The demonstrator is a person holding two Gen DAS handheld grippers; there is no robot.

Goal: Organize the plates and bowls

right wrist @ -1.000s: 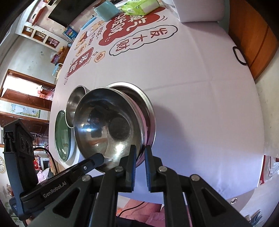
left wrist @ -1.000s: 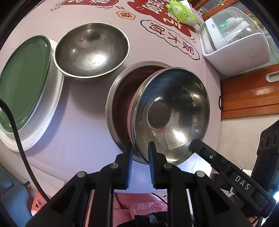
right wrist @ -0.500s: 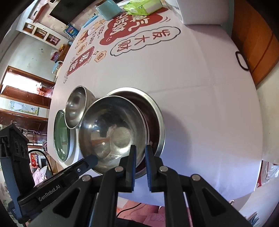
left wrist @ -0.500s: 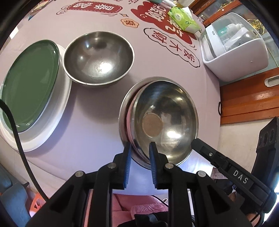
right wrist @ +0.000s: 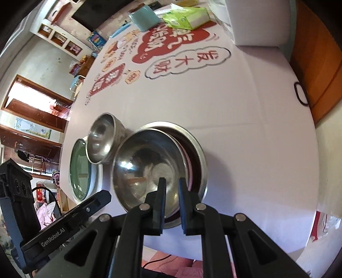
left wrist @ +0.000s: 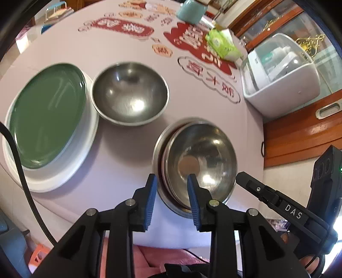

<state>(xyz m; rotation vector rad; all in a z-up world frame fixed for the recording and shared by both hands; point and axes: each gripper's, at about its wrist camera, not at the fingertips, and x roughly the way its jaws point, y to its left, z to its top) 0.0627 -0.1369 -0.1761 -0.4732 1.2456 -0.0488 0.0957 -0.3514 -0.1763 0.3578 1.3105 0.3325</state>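
A shiny steel bowl lies nested in a wider steel bowl near the table's front edge. My left gripper is opening; its blue pads straddle the near rim without pressing it. My right gripper stays shut on the inner bowl's rim on the right side. Another steel bowl stands behind to the left. Left of that bowl, a green plate rests on a white plate.
A white lidded box stands at the table's right edge, by a wooden cabinet. A green tissue pack and a teal item lie at the far side. A black cable hangs at the left.
The inner bowl, held tilted a second ago, has come down flat into the wider bowl. My left gripper's jaws have parted off its rim and drawn back upward. The right gripper stays shut.
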